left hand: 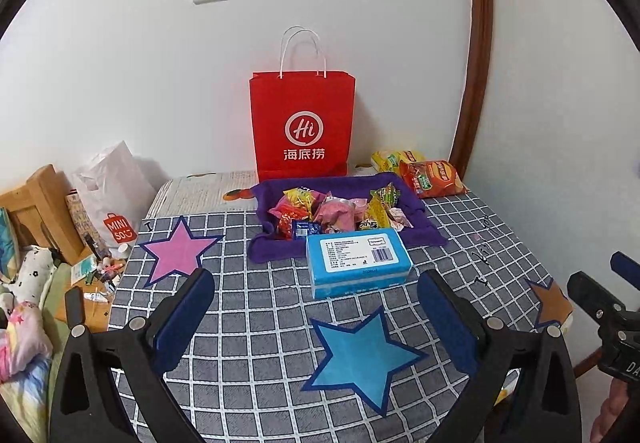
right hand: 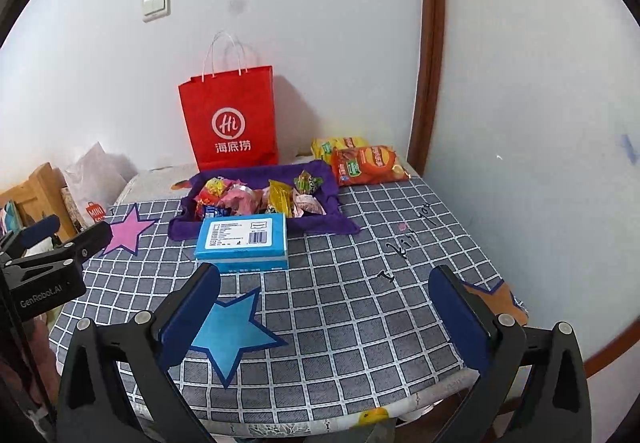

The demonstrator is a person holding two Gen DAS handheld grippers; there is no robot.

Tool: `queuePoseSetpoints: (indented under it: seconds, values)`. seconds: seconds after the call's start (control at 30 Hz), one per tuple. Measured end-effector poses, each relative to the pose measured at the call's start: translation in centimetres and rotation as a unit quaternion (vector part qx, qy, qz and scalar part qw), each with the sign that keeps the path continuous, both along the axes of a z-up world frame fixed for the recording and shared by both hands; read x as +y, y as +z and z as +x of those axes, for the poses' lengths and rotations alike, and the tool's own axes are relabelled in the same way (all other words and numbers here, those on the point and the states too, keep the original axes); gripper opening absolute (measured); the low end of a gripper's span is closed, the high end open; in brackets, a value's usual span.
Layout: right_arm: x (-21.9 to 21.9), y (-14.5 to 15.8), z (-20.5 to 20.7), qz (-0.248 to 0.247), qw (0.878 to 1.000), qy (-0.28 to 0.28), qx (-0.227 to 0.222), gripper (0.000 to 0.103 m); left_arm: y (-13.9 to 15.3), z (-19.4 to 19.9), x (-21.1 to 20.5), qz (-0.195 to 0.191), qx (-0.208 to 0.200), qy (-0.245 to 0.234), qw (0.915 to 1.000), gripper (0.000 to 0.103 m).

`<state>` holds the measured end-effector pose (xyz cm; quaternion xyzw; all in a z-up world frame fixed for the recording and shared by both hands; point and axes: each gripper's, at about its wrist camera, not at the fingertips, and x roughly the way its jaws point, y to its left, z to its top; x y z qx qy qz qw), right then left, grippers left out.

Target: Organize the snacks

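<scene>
A purple cloth tray (left hand: 420, 233) (right hand: 340, 223) holds several small wrapped snacks (left hand: 340, 213) (right hand: 260, 199) at the back of the checked table. A blue box (left hand: 358, 259) (right hand: 244, 239) sits just in front of it. A red paper bag (left hand: 302, 123) (right hand: 230, 119) stands behind against the wall. Two chip bags, red (left hand: 434, 179) (right hand: 370, 165) and yellow (left hand: 390, 159) (right hand: 334, 143), lie at the back right. My left gripper (left hand: 316, 307) is open and empty, short of the blue box. My right gripper (right hand: 326, 307) is open and empty over the table's front.
Star stickers lie on the checked tablecloth: pink (left hand: 176, 251) (right hand: 124, 231), blue (left hand: 364, 355) (right hand: 230, 331), orange (left hand: 550, 301) (right hand: 496, 301). A white Miniso bag (left hand: 112, 191), a wooden shelf (left hand: 38, 203) and clutter stand to the left. A wall and wooden door frame (right hand: 430, 55) close the right.
</scene>
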<state>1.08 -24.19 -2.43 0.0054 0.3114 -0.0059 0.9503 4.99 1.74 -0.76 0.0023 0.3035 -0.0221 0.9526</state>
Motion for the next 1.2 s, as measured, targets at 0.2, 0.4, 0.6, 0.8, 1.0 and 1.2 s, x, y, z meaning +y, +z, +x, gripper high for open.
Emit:
queuePoseSetpoints:
  seconds: [0.2, 0.4, 0.6, 0.8, 1.0, 1.2]
  values:
    - [-0.4, -0.3, -0.5, 0.012, 1.0, -0.003, 0.0, 0.102, -0.5, -0.5, -0.5, 0.012, 0.004, -0.002, 0.9999, 0.102]
    - [-0.2, -0.8, -0.6, 0.009, 1.0, -0.003, 0.005, 0.102, -0.5, -0.9, -0.7, 0.009, 0.002, -0.005, 0.9999, 0.102]
    - [0.2, -0.9, -0.8, 0.006, 1.0, 0.0, 0.003, 0.102, -0.5, -1.0, -0.5, 0.003, 0.002, -0.005, 1.0, 0.102]
    - [0.4, -0.9, -1.1, 0.006, 1.0, 0.002, 0.001, 0.102, -0.6, -1.1, -0.3, -0.001, 0.004, -0.005, 1.0, 0.102]
    - [0.5, -0.9, -1.2, 0.007, 1.0, 0.001, -0.002, 0.102, -0.7, -1.1, -0.2, -0.003, 0.004, -0.004, 1.0, 0.102]
    - [0.5, -0.9, -1.4, 0.009, 1.0, 0.001, -0.003, 0.102, -0.8, -1.2, -0.2, -0.004, 0.005, -0.004, 1.0, 0.102]
